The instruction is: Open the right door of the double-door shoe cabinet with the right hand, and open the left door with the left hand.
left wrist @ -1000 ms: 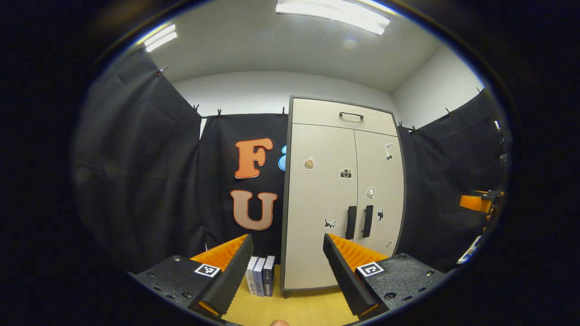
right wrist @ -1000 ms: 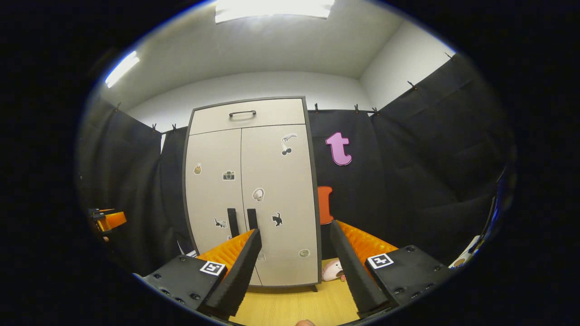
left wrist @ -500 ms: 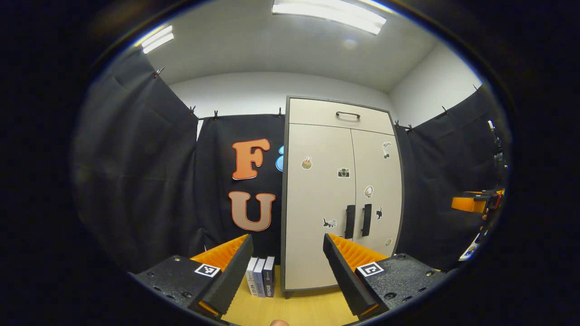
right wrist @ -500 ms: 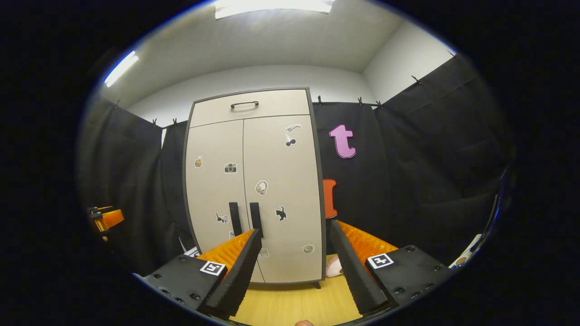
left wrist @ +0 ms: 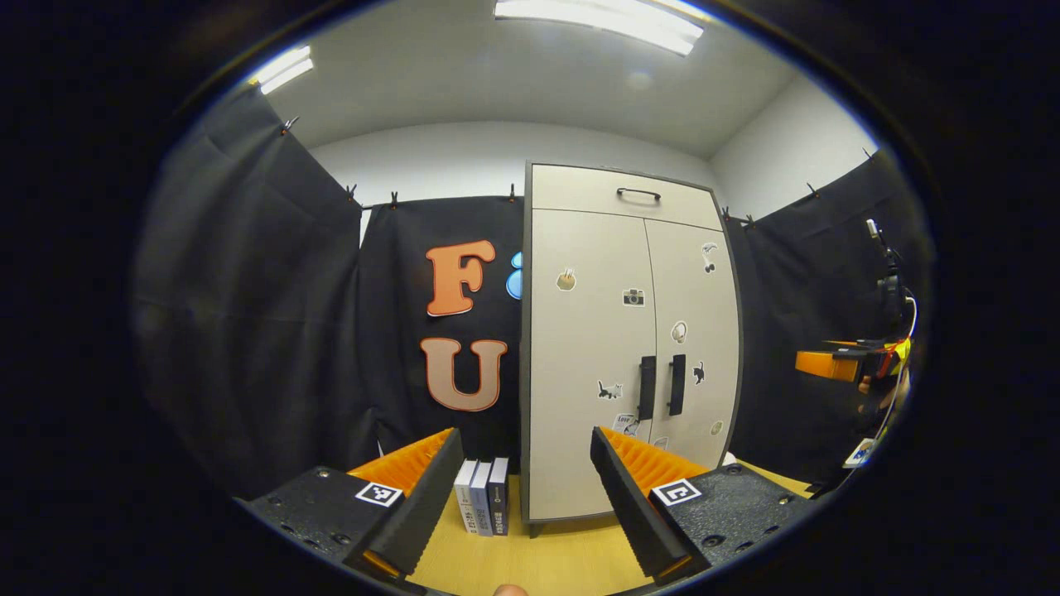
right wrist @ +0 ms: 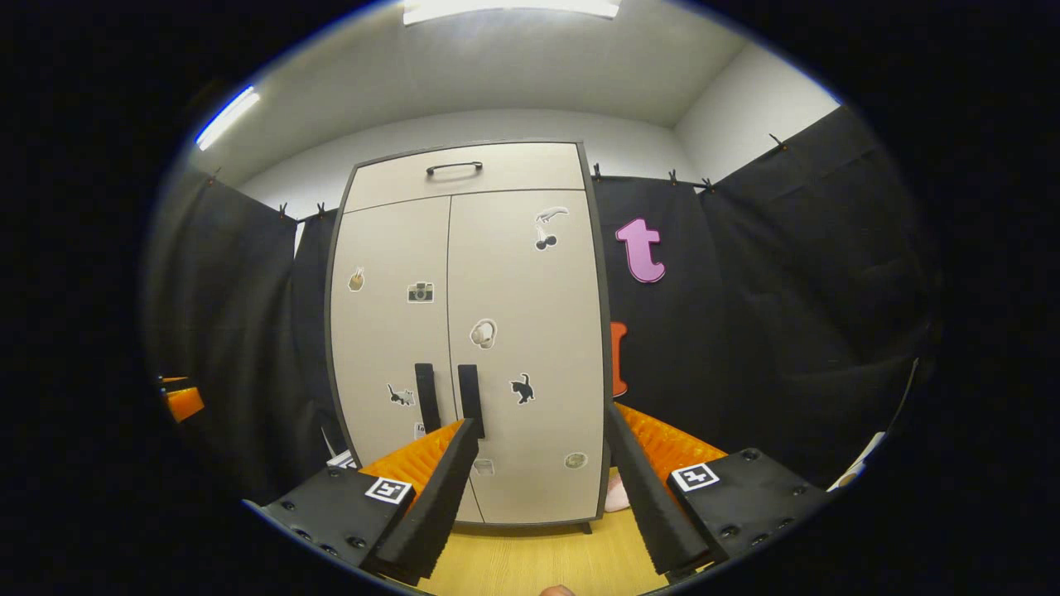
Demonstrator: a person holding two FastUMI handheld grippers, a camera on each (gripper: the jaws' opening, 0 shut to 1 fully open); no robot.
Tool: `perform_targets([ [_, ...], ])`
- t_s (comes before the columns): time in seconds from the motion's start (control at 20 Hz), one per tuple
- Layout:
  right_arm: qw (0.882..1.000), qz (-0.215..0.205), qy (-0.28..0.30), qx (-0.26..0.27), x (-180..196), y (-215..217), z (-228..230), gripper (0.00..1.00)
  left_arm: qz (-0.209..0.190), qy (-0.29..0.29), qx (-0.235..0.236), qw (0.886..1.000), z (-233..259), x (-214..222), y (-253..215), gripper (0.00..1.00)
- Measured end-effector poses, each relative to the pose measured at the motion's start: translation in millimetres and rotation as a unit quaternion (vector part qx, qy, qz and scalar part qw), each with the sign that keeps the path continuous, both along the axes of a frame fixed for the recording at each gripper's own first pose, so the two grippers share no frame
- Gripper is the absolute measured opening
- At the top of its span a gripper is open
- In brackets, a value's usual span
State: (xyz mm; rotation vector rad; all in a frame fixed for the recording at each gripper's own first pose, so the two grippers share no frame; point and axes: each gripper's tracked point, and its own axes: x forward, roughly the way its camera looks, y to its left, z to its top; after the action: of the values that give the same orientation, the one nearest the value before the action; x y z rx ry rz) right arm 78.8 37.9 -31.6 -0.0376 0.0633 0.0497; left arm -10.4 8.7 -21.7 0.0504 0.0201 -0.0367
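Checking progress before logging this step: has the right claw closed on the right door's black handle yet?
No: in the right gripper view the right claw is open, short of the beige cabinet's black right handle.

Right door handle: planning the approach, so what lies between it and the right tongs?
Nothing: in the right gripper view, bare air separates the open right tongs from the right door handle.

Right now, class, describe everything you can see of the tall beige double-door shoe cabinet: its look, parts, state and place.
The tall beige shoe cabinet with a dark frame stands upright on short feet on the light wooden floor, against the black cloth wall. A top drawer panel carries a black bar handle. Below, the left door and right door are both shut, each with a vertical black handle beside the centre seam. Small stickers dot both doors. Nothing touches it; three upright books stand beside its left side.
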Motion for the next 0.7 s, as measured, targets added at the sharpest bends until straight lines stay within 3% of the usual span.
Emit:
perform_targets([
  [0.7,0.998,0.036,0.051,-0.003,102,58,-56,0.98,0.025,0.015,-0.004,1.0,-30,24,35,0.94],
])
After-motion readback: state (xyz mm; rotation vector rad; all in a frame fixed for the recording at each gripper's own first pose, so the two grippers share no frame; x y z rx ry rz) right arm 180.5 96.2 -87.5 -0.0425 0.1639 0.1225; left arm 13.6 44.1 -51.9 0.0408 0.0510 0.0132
